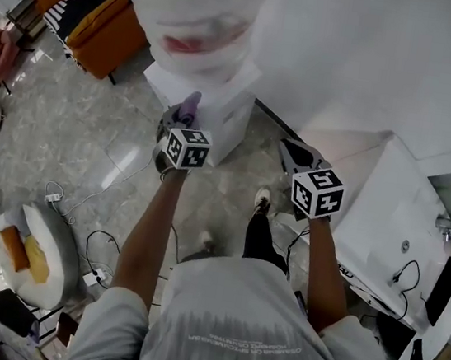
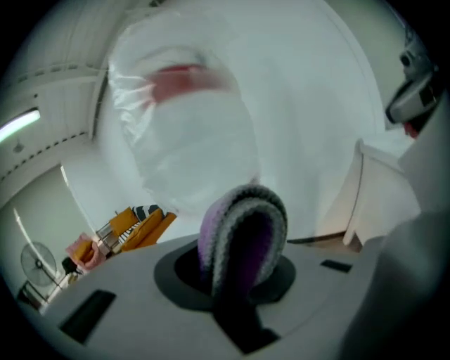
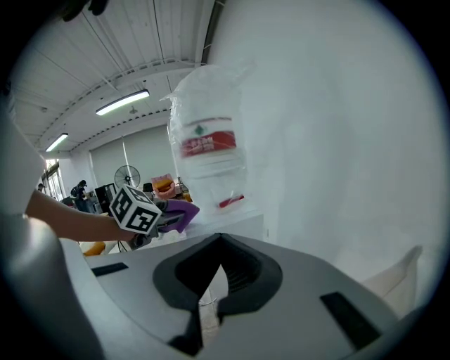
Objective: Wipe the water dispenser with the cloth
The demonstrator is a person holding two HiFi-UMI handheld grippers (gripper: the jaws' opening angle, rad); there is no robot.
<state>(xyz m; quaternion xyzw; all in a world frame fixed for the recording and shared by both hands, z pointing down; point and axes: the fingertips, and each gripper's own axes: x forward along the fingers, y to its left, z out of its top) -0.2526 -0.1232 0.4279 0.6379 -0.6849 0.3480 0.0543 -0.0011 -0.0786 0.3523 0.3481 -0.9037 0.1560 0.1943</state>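
Observation:
The white water dispenser (image 1: pixel 222 112) stands against the wall with a plastic-wrapped bottle (image 1: pixel 202 22) on top. My left gripper (image 1: pixel 186 119) is shut on a folded purple and grey cloth (image 1: pixel 189 107), held close in front of the dispenser's top, just under the bottle. In the left gripper view the cloth (image 2: pixel 242 228) loops up out of the jaws before the bottle (image 2: pixel 183 133). My right gripper (image 1: pixel 297 153) hangs right of the dispenser, shut and empty. The right gripper view shows the bottle (image 3: pixel 207 151), the cloth (image 3: pixel 180 210) and the dispenser's top (image 3: pixel 228 226).
Orange chairs (image 1: pixel 106 21) stand at the back left. A round white bin (image 1: pixel 57 255) with orange items and a power strip with cables (image 1: pixel 95 275) lie on the floor at the left. A white table (image 1: pixel 393 232) with cables stands at the right.

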